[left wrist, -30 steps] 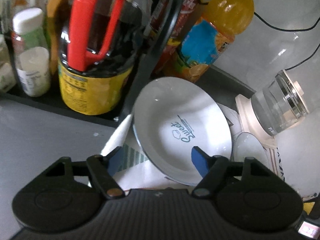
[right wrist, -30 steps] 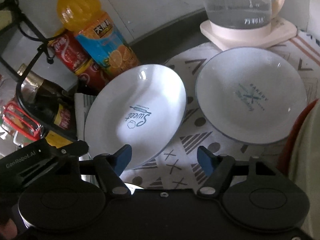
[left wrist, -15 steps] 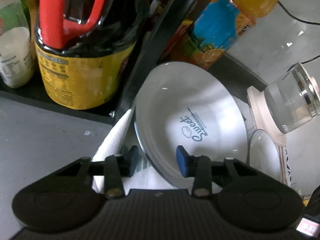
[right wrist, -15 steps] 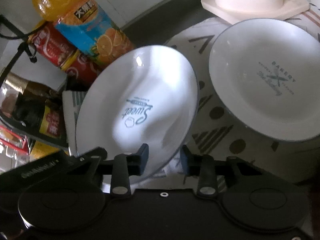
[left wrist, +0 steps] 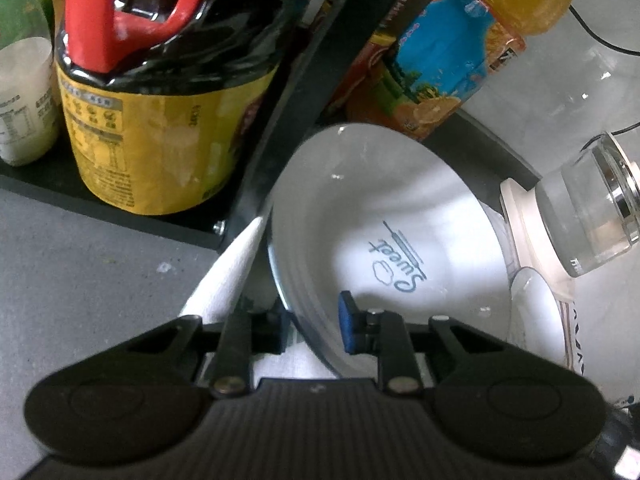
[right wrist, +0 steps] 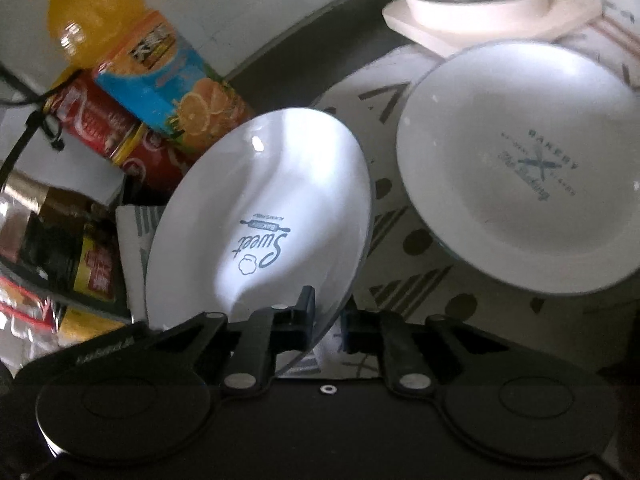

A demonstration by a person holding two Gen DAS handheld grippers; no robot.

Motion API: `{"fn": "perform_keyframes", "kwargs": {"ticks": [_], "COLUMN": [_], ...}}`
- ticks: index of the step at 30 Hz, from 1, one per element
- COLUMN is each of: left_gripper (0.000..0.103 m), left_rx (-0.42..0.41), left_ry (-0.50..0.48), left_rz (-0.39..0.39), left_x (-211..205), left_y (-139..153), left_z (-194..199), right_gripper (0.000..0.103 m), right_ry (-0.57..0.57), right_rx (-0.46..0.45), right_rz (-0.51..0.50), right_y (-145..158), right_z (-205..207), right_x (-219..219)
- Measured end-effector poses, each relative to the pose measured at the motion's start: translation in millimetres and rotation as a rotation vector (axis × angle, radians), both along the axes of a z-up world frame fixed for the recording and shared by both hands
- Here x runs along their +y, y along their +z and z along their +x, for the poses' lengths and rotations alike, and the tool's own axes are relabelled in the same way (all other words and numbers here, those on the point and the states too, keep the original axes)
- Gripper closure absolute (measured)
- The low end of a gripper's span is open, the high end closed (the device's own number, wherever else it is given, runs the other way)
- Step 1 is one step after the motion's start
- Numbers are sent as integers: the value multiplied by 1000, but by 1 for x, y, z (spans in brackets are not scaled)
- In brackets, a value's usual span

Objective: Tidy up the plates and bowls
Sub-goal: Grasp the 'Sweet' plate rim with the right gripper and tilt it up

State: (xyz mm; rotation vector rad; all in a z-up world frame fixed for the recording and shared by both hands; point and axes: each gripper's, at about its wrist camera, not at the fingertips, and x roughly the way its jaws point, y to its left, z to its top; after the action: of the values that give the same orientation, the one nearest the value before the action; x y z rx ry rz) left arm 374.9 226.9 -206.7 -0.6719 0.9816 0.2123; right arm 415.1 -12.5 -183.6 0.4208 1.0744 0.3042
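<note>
A white "Sweet" plate (left wrist: pixel 384 216) is tilted up off the patterned cloth; it also shows in the right wrist view (right wrist: pixel 264 216). My left gripper (left wrist: pixel 314 326) is shut on its near-left rim. My right gripper (right wrist: pixel 328 320) is shut on its near-right rim. A second white "Bakery" plate (right wrist: pixel 520 168) lies on the cloth to the right; only its edge shows in the left wrist view (left wrist: pixel 532 300).
A black rack post (left wrist: pixel 288 112) and a big dark bottle with a red handle (left wrist: pixel 160 80) stand close on the left. An orange juice bottle (right wrist: pixel 132 52), red cans (right wrist: pixel 100 128) and a glass kettle on a base (right wrist: pixel 492 4) stand behind the plates.
Both grippers have closed from open onto the rim of the "Sweet" plate, and the plate has tilted up more steeply.
</note>
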Motion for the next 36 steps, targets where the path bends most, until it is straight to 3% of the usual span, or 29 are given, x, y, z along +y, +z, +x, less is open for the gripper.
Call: {"fn": "perform_keyframes", "kwargs": {"ticks": [7,15,36], "left_gripper": [89,89,89], "left_rx": [-34,-70,-69], "left_ry": [-33,-25,128], "left_rz": [30,134,136], "left_x": [-9,-21,-56], "left_y": [11,34,56], "left_z": [-10,-36,-126], "right_gripper": [88,89,89], "right_ry": [6,63,210], "right_rx": [-29,-71,-121], "right_rz": [0,4,11], "right_y": [11,17,37], "right_z": [-12,-31,-90], "right_x": [-11,-13,-43]}}
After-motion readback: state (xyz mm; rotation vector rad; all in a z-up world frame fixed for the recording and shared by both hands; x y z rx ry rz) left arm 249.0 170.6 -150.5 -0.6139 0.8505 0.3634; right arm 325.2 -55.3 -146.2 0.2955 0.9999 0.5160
